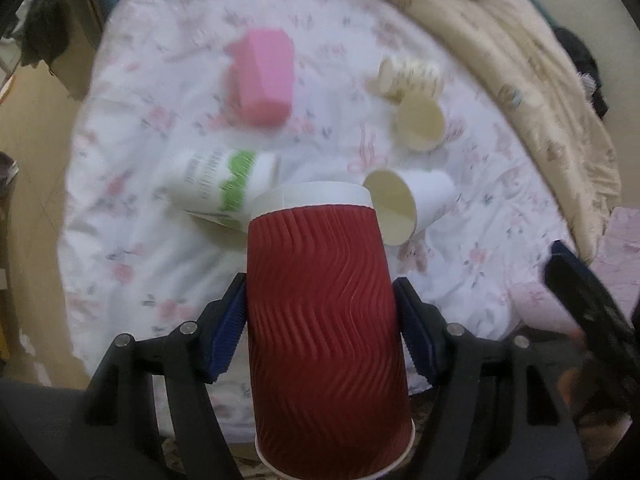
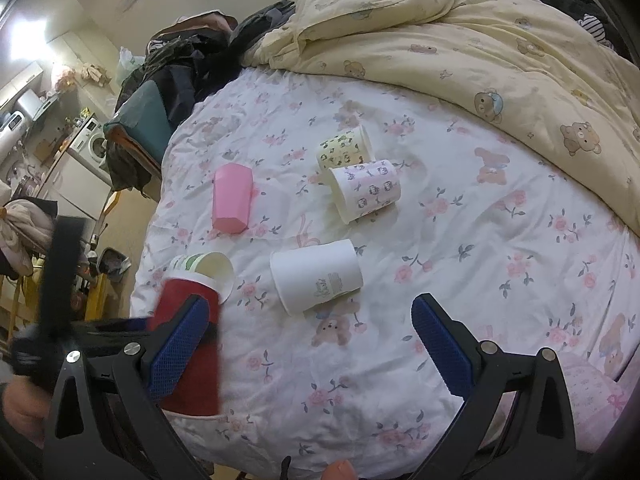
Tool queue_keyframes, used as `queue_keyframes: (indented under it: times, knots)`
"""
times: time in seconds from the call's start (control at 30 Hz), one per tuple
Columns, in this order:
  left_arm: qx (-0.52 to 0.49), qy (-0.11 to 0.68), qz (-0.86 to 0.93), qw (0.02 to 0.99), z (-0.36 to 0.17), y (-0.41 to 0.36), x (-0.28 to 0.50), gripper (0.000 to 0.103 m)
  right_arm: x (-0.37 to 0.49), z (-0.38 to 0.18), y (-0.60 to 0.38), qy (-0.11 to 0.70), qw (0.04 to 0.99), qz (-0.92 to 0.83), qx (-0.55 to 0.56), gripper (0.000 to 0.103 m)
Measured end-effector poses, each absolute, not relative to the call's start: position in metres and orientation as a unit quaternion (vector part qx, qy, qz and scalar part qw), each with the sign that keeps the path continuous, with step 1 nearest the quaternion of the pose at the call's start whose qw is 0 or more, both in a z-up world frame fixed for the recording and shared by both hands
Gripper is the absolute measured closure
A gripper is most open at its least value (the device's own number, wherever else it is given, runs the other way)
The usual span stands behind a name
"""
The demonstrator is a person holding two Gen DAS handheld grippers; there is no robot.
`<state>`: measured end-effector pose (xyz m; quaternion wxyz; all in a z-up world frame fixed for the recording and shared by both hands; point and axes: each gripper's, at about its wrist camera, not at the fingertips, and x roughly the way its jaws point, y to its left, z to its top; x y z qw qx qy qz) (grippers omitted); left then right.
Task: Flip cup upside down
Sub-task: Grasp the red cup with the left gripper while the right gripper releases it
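Observation:
My left gripper is shut on a red ribbed paper cup. Its white-rimmed end points away from me and its other end lies near the camera. The cup sits between both blue pads above the floral bed sheet. In the right wrist view the red cup shows at lower left, partly behind my right gripper's left finger. My right gripper is open and empty above the sheet, near a plain white cup lying on its side.
Several cups lie on the sheet: a pink faceted one, a green-and-white one, two patterned ones. A cream bear-print quilt is bunched at the back and right. The bed's left edge drops to the floor.

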<state>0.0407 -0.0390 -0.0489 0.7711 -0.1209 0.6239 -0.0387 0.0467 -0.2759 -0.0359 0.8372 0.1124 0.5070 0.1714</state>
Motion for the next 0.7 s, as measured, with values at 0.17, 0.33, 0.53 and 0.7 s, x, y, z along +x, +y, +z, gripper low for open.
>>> queue_keyframes:
  times: [0.17, 0.33, 0.53, 0.7]
  knots:
    - [-0.123, 0.576, -0.039, 0.807, -0.021, -0.009, 0.026, 0.036, 0.044, -0.036, -0.268, 0.505, 0.838, 0.178, 0.108, 0.0]
    - [-0.125, 0.549, -0.035, 0.826, -0.025, 0.009, 0.018, 0.036, 0.041, -0.036, -0.26, 0.501, 0.839, 0.186, 0.103, 0.0]
    - [-0.139, 0.533, -0.034, 0.834, -0.044, 0.02, 0.01, 0.036, 0.035, -0.047, -0.241, 0.517, 0.83, 0.191, 0.091, 0.0]
    - [-0.149, 0.508, -0.053, 0.846, -0.033, 0.018, 0.012, 0.036, 0.03, -0.052, -0.224, 0.526, 0.812, 0.233, 0.096, 0.0]
